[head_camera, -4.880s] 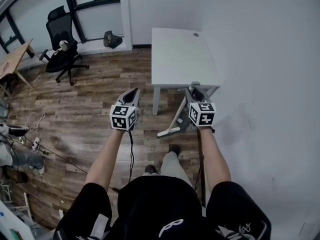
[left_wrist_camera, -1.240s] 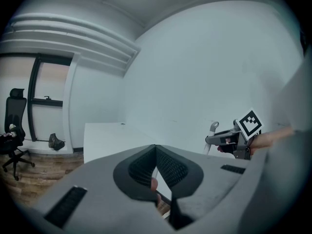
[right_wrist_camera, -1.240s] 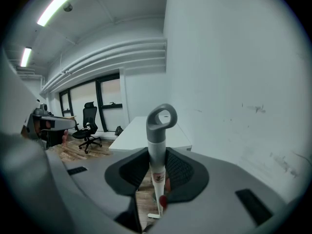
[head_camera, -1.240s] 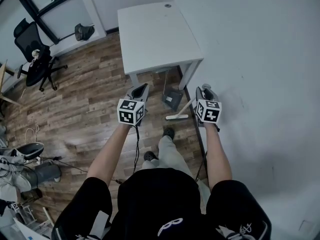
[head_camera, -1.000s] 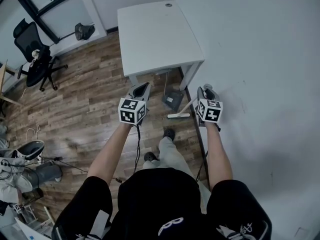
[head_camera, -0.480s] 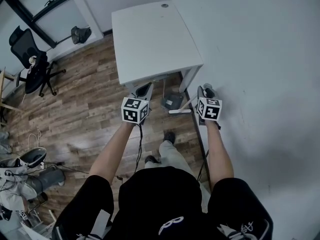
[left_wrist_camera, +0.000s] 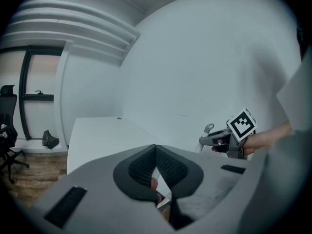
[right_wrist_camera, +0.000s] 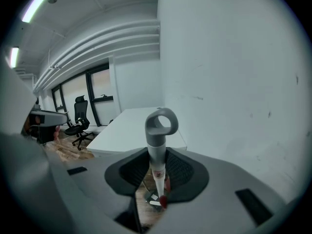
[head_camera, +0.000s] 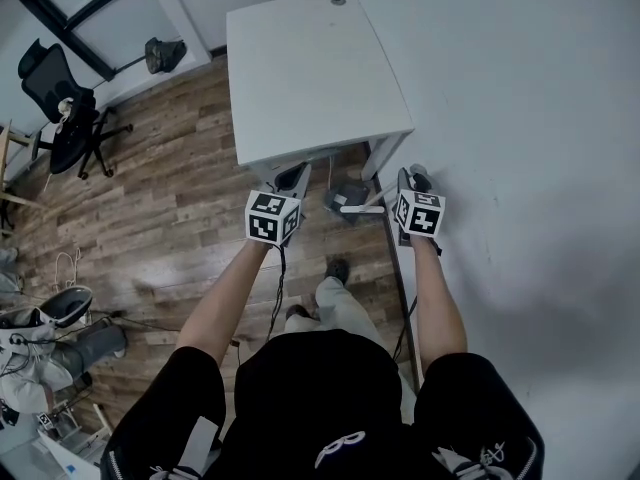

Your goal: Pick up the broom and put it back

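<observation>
My right gripper (head_camera: 412, 176) is shut on the broom's white handle (right_wrist_camera: 157, 167), just below its grey hanging loop (right_wrist_camera: 161, 123). The broom slants down and leftward from the jaws, and its white head (head_camera: 361, 209) hangs low by a grey dustpan (head_camera: 345, 195) on the floor at the near corner of the white table (head_camera: 310, 68). My left gripper (head_camera: 298, 174) is held beside it at the table's near edge, its fingertips meeting with nothing between them (left_wrist_camera: 155, 149). The left gripper view shows the right gripper (left_wrist_camera: 222, 139) over by the wall.
A white wall (head_camera: 520, 118) runs close along the right. A black office chair (head_camera: 65, 118) and a dark bag (head_camera: 160, 56) stand on the wooden floor (head_camera: 170, 218) at the far left. Cables and equipment (head_camera: 50, 338) lie at the lower left.
Both grippers have moved forward up to the table's near edge. The broom came along, and its head has swung up beside the dustpan.
</observation>
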Demonstrator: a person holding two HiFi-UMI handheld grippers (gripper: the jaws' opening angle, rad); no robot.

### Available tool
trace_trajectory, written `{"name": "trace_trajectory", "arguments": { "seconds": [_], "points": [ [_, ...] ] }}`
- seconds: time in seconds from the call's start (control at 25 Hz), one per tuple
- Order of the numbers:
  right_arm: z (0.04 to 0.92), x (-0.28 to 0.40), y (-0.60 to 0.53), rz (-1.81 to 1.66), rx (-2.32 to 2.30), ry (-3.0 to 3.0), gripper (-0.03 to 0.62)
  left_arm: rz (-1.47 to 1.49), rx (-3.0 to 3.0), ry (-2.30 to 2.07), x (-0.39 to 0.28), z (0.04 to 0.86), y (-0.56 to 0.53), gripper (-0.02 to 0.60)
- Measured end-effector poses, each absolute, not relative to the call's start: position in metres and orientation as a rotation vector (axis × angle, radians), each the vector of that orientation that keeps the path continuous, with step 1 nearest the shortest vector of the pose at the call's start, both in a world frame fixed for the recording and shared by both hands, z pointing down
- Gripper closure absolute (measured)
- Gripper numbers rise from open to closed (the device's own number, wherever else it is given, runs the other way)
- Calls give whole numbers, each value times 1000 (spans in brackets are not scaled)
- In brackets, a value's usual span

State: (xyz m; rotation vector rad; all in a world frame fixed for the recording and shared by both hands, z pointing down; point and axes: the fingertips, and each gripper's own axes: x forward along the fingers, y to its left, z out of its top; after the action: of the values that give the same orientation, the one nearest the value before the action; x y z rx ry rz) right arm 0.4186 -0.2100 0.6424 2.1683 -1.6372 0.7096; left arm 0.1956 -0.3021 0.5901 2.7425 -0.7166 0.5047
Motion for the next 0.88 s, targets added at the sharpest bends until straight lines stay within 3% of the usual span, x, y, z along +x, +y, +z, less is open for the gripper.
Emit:
{"name": "trace_trajectory", "arguments": {
  "seconds": [0.88],
  "points": [
    [658, 440, -256, 737, 2138, -1672, 480, 509, 2682, -790, 208, 609, -322, 575]
  ]
}}
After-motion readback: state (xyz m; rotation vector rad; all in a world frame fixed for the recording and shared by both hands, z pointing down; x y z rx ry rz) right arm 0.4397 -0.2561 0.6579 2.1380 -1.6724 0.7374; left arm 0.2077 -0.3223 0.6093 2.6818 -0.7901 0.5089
